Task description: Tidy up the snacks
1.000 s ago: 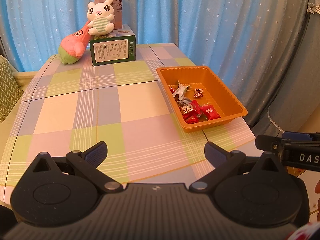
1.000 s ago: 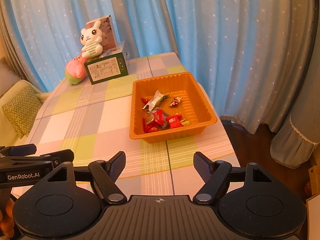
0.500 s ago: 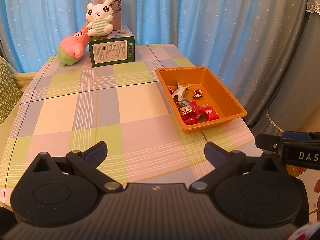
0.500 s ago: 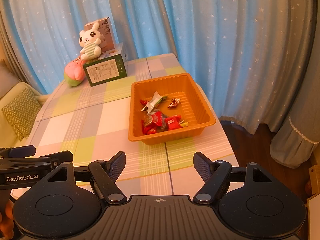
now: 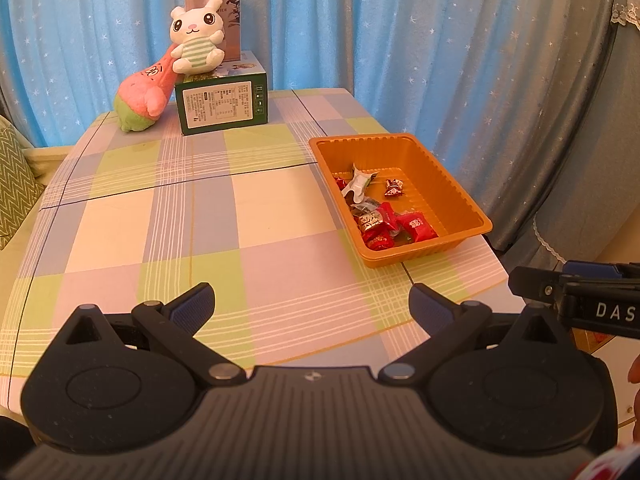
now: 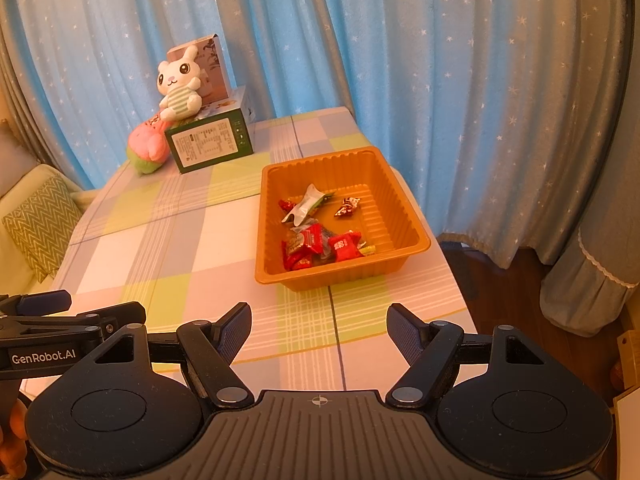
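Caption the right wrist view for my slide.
Open right gripper faces an orange tray of wrapped candies on a checkered table.

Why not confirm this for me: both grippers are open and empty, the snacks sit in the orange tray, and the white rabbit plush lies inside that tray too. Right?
One thing is wrong: the white rabbit plush is not in the orange tray. The right wrist view shows it on the green box at the table's far end. Left gripper and right gripper are open and empty; the snacks are in the tray.
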Demonstrator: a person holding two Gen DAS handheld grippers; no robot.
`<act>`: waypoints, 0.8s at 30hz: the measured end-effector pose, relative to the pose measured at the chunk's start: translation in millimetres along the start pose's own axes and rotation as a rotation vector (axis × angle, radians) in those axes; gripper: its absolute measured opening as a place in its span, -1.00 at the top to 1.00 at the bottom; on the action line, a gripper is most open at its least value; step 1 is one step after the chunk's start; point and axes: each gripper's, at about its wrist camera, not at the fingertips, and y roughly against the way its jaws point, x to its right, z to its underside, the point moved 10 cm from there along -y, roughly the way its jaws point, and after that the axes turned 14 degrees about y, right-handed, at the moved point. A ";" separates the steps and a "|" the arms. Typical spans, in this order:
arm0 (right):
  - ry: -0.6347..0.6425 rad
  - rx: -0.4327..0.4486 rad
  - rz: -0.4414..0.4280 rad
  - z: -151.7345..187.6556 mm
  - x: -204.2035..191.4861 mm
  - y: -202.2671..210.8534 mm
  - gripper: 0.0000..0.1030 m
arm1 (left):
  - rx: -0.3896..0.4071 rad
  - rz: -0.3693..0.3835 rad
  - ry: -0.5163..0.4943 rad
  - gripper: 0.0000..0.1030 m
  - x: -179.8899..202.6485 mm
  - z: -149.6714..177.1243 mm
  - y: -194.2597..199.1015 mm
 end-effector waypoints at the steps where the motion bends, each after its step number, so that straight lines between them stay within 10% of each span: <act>1: 0.000 0.000 0.000 0.0 -0.1 0.0 -0.45 | 0.000 0.000 0.000 -0.99 0.0 0.0 0.0; 24: -0.003 -0.002 0.000 -1.7 2.5 0.8 -0.45 | -0.004 0.001 -0.001 -0.99 2.7 -0.2 -1.5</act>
